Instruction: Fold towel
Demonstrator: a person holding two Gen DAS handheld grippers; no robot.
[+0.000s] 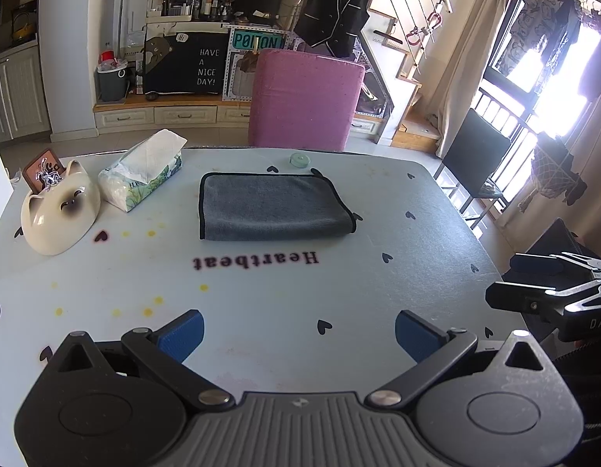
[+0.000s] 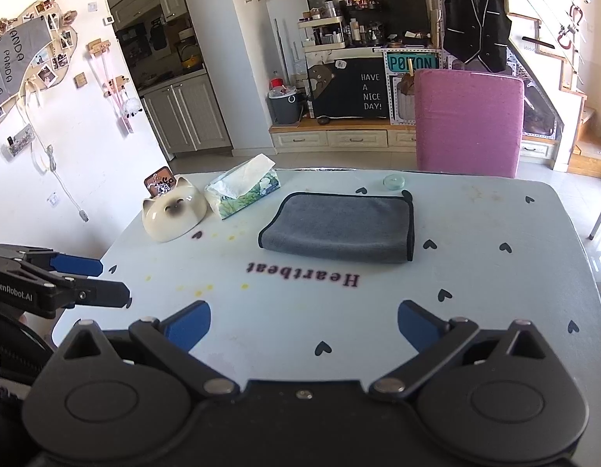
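Observation:
A grey towel (image 1: 275, 208) with black trim lies folded flat on the pale blue table (image 1: 261, 292), past the word "Heartbeat". It also shows in the right wrist view (image 2: 341, 227). My left gripper (image 1: 299, 335) is open and empty, held over the table's near edge, well short of the towel. My right gripper (image 2: 304, 326) is open and empty, also at the near edge. The right gripper shows at the right of the left wrist view (image 1: 549, 280). The left gripper shows at the left of the right wrist view (image 2: 94, 282).
A cat-shaped ceramic bowl (image 1: 57, 210) and a tissue pack (image 1: 142, 171) stand at the table's far left. A small green round tin (image 1: 299, 159) sits behind the towel. A pink chair (image 1: 304, 101) stands at the far edge.

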